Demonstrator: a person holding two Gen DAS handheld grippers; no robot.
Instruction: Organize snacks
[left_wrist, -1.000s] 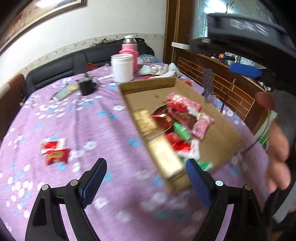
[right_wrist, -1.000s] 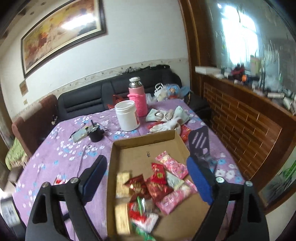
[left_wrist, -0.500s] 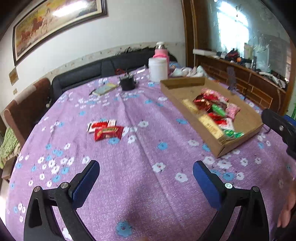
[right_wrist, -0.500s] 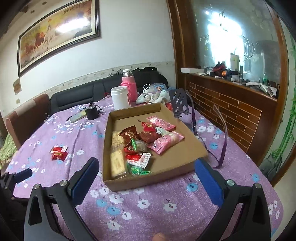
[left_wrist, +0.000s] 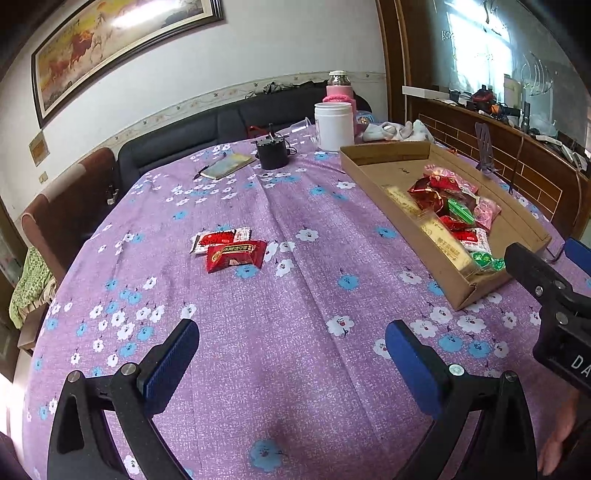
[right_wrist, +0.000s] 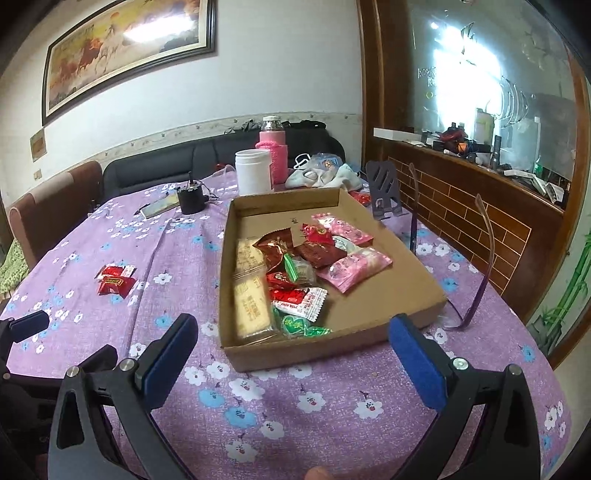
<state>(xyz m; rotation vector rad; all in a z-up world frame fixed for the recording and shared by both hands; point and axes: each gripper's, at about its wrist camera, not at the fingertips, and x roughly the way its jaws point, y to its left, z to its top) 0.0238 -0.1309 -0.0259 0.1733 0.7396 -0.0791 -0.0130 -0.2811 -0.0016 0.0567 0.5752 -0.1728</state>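
Step, as judged: most snacks are boxed already, two strays are left, so the pickup approach is on.

Surface (left_wrist: 295, 332), largest: round, draped in purple woven cloth w/ blue and white flowers, faint creases.

Cardboard tray (right_wrist: 417, 280): shallow, rectangular, matte brown, ahead of the right claw (right_wrist: 295, 350) and ahead-right of the left claw (left_wrist: 291, 354). Inside sits a heap of crinkly foil and plastic packets (right_wrist: 314, 258), red, pink, green, plus pale flat biscuit packs.

Two loose red wrappers (left_wrist: 229, 249): flat, glossy, overlapping, ahead and slightly left of the left claw, well apart from it.

Both claws have just been opening; now spread wide, blue pads bare, nothing between.

Next move prob. calls for the left claw to reach fwd, drop low over the cloth and pinch the thin wrappers edgewise.
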